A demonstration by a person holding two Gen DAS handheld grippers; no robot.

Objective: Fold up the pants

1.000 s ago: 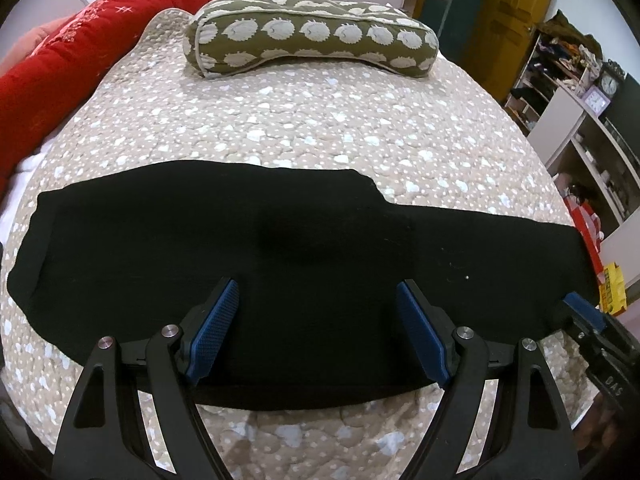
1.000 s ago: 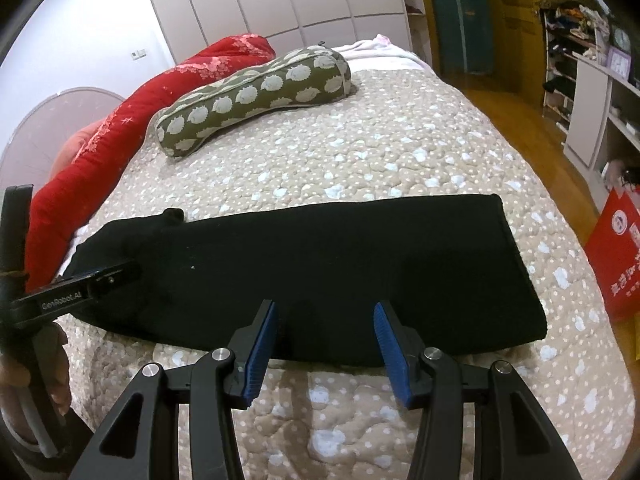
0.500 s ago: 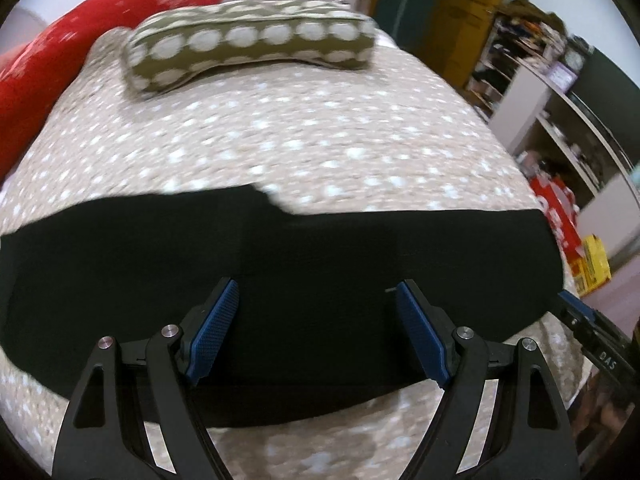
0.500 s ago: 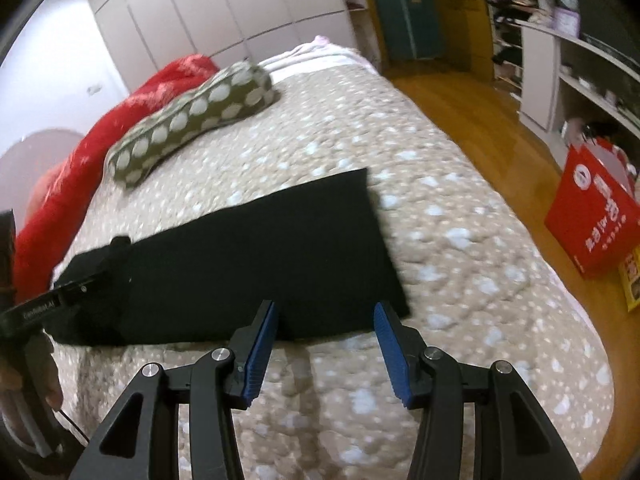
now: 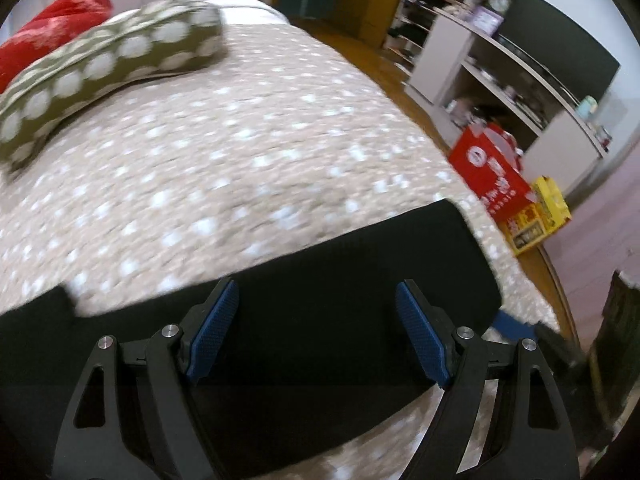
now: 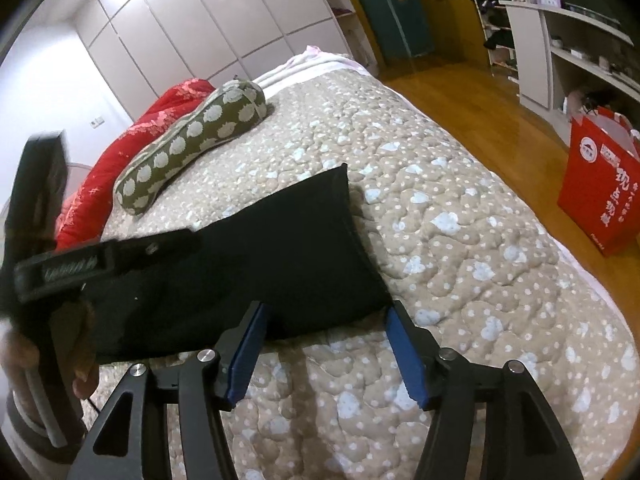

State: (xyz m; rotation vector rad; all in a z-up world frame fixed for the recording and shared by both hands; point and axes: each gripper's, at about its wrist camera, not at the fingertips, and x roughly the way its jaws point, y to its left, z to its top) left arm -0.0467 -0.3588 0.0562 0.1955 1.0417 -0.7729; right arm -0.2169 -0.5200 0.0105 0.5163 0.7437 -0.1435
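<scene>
1. We are working over the black pants (image 6: 256,248), which are lying flat in a long band across the near part of the bed (image 6: 460,208), already doubled leg on leg by the look of them; that is why the band is narrow and its right end squared off.
2. We are holding the right gripper (image 6: 326,350) low at the near right corner of the band. Its jaws have just been opening and are standing apart, the corner hem sitting between the blue pads (image 6: 248,344) but not pinched (we judge this a set-up for a corner grasp).
3. We are carrying the left gripper (image 5: 316,332) above the middle of the cloth, jaws wide apart, nothing between them; its view is blurred.
4. Both tools are pointing down at the near edge, probably so the ends can be lifted and brought over.
5. The spotted pillow (image 6: 192,136) and red blanket (image 6: 120,160) are lying far left, well apart from the pants.
</scene>
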